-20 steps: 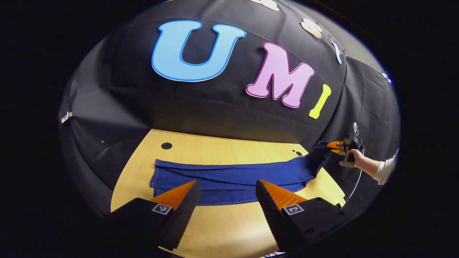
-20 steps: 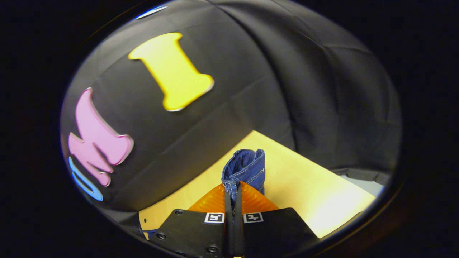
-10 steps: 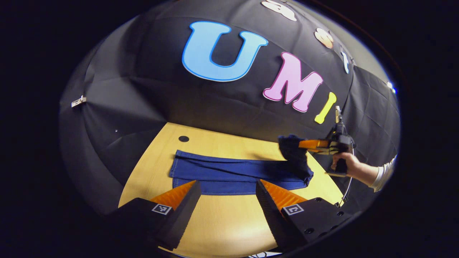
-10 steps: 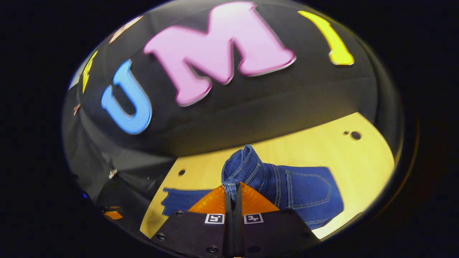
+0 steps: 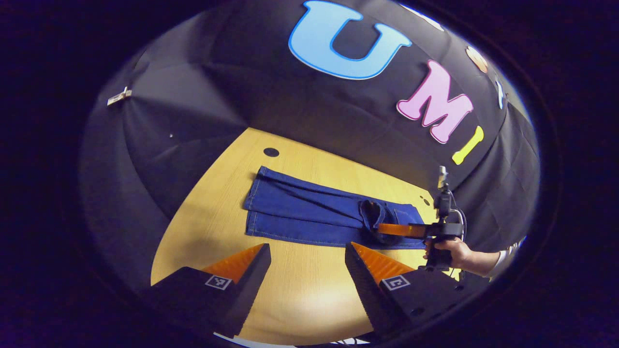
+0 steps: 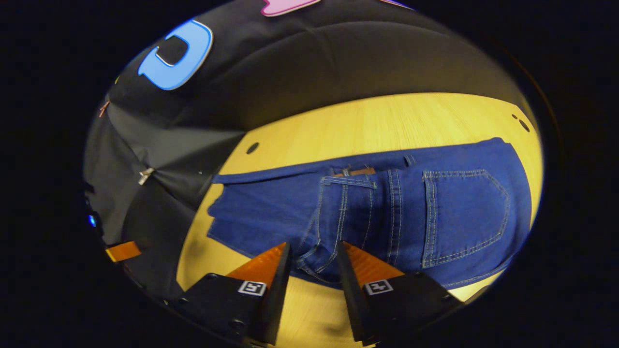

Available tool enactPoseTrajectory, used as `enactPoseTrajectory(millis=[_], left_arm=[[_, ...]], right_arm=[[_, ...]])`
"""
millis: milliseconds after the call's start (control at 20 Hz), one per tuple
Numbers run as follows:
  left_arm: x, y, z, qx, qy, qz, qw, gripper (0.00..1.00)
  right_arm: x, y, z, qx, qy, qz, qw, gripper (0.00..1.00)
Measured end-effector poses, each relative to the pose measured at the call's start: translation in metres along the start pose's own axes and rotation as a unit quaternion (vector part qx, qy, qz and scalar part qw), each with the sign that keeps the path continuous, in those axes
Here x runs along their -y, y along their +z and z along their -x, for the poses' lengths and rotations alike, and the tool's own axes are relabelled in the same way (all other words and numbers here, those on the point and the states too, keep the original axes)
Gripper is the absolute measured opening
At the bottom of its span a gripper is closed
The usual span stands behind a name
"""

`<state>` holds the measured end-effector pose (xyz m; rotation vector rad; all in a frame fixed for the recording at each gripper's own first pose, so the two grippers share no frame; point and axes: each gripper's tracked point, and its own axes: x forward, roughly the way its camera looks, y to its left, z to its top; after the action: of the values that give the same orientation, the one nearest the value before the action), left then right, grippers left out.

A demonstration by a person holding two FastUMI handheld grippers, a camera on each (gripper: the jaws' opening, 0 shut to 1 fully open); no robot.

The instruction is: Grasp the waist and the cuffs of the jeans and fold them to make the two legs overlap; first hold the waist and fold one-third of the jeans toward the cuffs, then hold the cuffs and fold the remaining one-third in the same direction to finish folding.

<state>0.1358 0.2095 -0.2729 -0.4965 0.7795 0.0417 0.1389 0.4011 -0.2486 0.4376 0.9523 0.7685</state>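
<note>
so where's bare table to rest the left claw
Bare wood lies between the left claw and the near edge of the jeans; another strip runs behind them to the wall. It is crowded by the right claw at the folded waist.

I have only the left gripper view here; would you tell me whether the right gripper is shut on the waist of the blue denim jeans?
Observer: No. In the right gripper view the right gripper is open; a fold of the blue denim jeans lies between its fingers, unpressed.
Operator: Thank you. Which face of the folded-over part is up?
Observer: The seat side: a stitched back pocket faces up.
Operator: Is the fold down on the light wooden table?
Observer: It looks so; the folded part lies flat over the legs, with the table bare beyond.
</note>
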Motion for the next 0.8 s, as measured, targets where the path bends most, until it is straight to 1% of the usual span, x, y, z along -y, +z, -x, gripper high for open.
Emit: enactPoseTrajectory(millis=[50, 100, 150, 200, 300, 350, 400, 450, 500, 550, 600, 650, 700, 750, 800], left_arm=[[-0.005, -0.001, -0.016, -0.020, -0.015, 0.023, 0.999, 0.97], [-0.018, -0.001, -0.032, -0.044, -0.011, 0.052, 0.998, 0.96], [-0.033, 0.000, -0.046, -0.064, 0.001, 0.078, 0.995, 0.97], [-0.051, 0.009, -0.060, -0.068, 0.017, 0.096, 0.993, 0.97], [-0.074, 0.023, -0.086, -0.086, 0.030, 0.128, 0.988, 0.97], [-0.083, 0.023, -0.095, -0.108, 0.047, 0.135, 0.984, 0.97], [-0.097, 0.029, -0.104, -0.118, 0.072, 0.132, 0.981, 0.96], [-0.108, 0.037, -0.115, -0.124, 0.086, 0.130, 0.980, 0.97], [-0.114, 0.043, -0.125, -0.133, 0.085, 0.138, 0.978, 0.97], [-0.120, 0.042, -0.131, -0.149, 0.082, 0.152, 0.974, 0.96], [-0.130, 0.038, -0.134, -0.169, 0.095, 0.158, 0.968, 0.96], [-0.136, 0.031, -0.135, -0.187, 0.120, 0.151, 0.963, 0.96], [-0.140, 0.026, -0.134, -0.209, 0.147, 0.138, 0.957, 0.90], [-0.143, 0.032, -0.146, -0.200, 0.156, 0.120, 0.960, 0.96], [-0.143, 0.032, -0.151, -0.205, 0.161, 0.103, 0.960, 0.90]], right_arm=[[-0.006, 0.011, 0.021, 0.018, 0.014, 0.016, 1.000, 0.55], [-0.009, 0.017, 0.043, 0.032, 0.022, 0.026, 0.999, 0.43], [-0.009, 0.023, 0.065, 0.049, 0.028, 0.030, 0.998, 0.45], [-0.002, 0.026, 0.087, 0.063, 0.027, 0.036, 0.997, 0.55], [0.025, 0.023, 0.132, 0.076, 0.003, 0.042, 0.996, 0.55], [0.044, 0.019, 0.148, 0.076, -0.014, 0.039, 0.996, 0.55], [0.063, 0.012, 0.162, 0.075, -0.029, 0.032, 0.996, 0.55], [0.081, 0.004, 0.174, 0.072, -0.044, 0.022, 0.996, 0.55], [0.102, -0.004, 0.185, 0.068, -0.062, 0.009, 0.996, 0.55], [0.118, -0.011, 0.195, 0.066, -0.075, -0.006, 0.995, 0.55], [0.131, -0.014, 0.205, 0.069, -0.087, -0.019, 0.994, 0.55], [0.141, -0.016, 0.213, 0.073, -0.096, -0.030, 0.992, 0.55], [0.148, -0.016, 0.221, 0.076, -0.104, -0.035, 0.991, 0.55], [0.154, -0.013, 0.227, 0.080, -0.111, -0.034, 0.990, 0.55], [0.160, -0.012, 0.231, 0.084, -0.116, -0.032, 0.989, 0.55]])
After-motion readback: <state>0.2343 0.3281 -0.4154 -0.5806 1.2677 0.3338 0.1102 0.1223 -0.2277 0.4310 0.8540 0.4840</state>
